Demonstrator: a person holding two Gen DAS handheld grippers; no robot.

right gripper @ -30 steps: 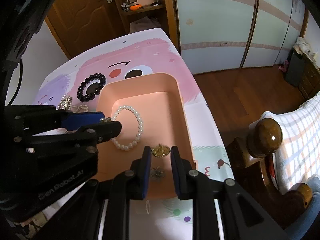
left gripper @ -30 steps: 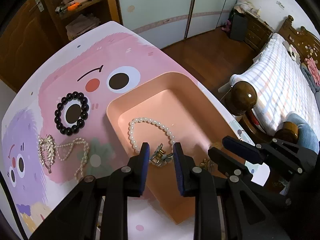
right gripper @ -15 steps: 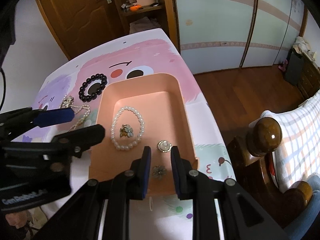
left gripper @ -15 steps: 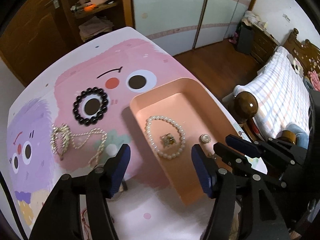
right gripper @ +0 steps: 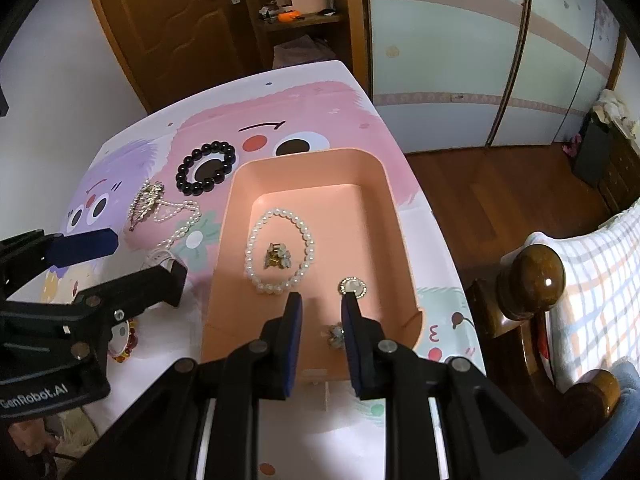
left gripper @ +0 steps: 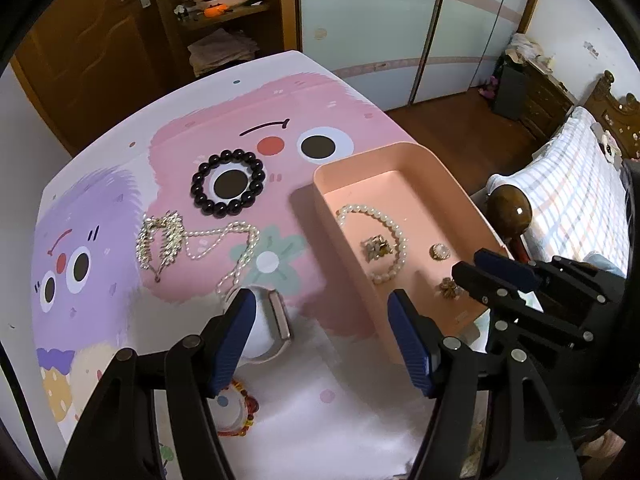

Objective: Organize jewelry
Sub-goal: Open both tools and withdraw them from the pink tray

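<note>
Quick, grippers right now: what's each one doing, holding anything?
Left gripper: open wide, empty, over the table beside the pink tray.
Right gripper: jaws narrowly apart, nothing between them, over the tray's near end.

Black plastic left tool [left gripper: 320,332], blue ribbed pads, silver screws, white "GenRobot.AI" lettering on its side

Trays: one pink tray [right gripper: 394,200] on the right of the table.
Pieces inside the tray: four. One white pearl bracelet [right gripper: 279,251], one gold flower clip [right gripper: 277,256] lying inside its loop, one round brooch [right gripper: 353,285] to the right, one small flower piece [right gripper: 334,335] at the near end.
Pieces left of the tray: six. One black bead bracelet [left gripper: 228,182] far, one silver leaf necklace [left gripper: 160,240], one pearl necklace [left gripper: 232,248], one pale bangle [left gripper: 268,328], one red and yellow bead bracelet [left gripper: 240,408] near, one white ring [right gripper: 158,257].
Grippers: two.
</note>
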